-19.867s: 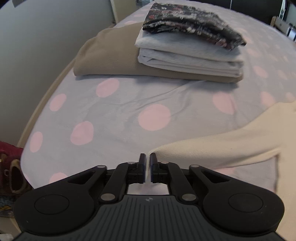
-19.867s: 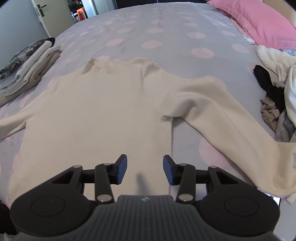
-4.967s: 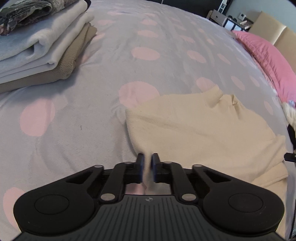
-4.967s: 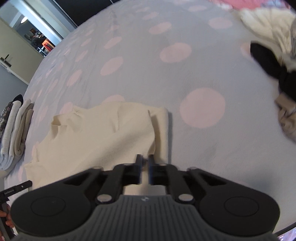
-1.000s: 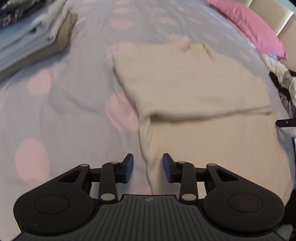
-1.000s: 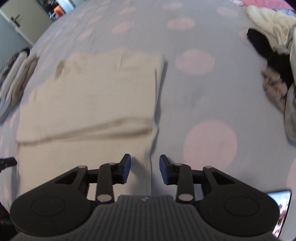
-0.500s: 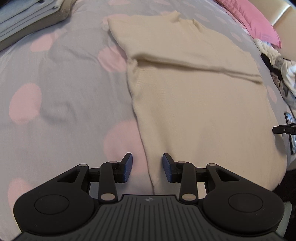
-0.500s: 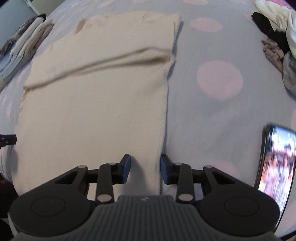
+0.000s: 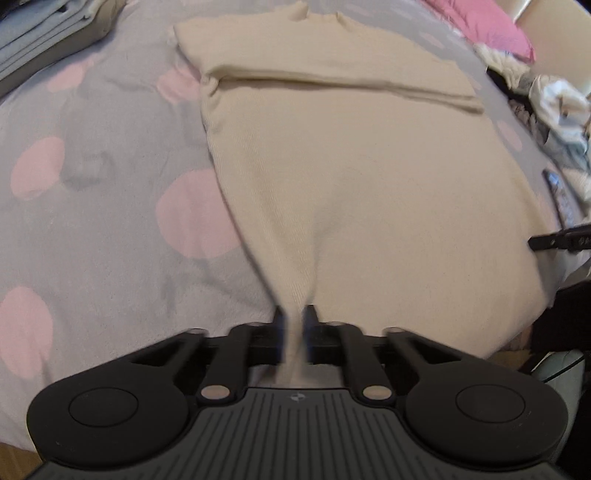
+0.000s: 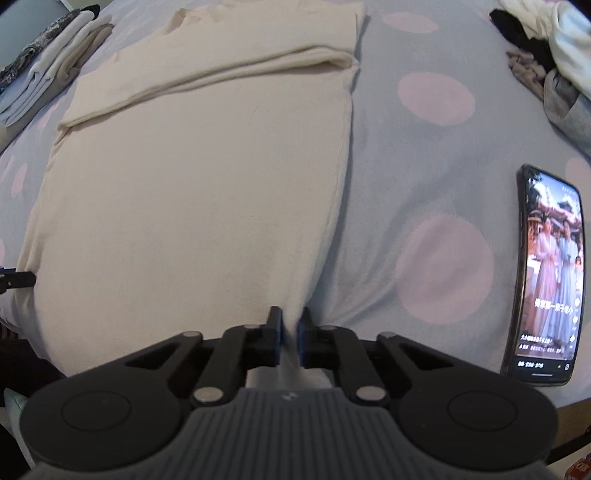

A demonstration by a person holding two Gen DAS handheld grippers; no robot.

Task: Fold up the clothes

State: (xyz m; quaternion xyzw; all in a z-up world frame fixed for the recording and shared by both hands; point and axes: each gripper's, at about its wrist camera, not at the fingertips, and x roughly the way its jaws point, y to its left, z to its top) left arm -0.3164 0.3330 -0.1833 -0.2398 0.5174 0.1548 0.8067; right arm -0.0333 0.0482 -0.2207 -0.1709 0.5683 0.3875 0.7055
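A cream sweater lies flat on the polka-dot bed, sleeves folded across its upper part; it also shows in the right wrist view. My left gripper is shut on the sweater's bottom left hem corner, cloth bunched between its fingers. My right gripper is shut on the bottom right hem corner. Each gripper's tip shows at the other view's edge: the right one and the left one.
A stack of folded clothes sits at the far left, also in the left wrist view. A lit phone lies on the bed to the right. Unfolded laundry is piled at far right. A pink pillow lies beyond.
Both grippers were open over the hem half a second ago; both have now closed on the sweater's bottom corners, and the cloth pulls up toward the fingers.
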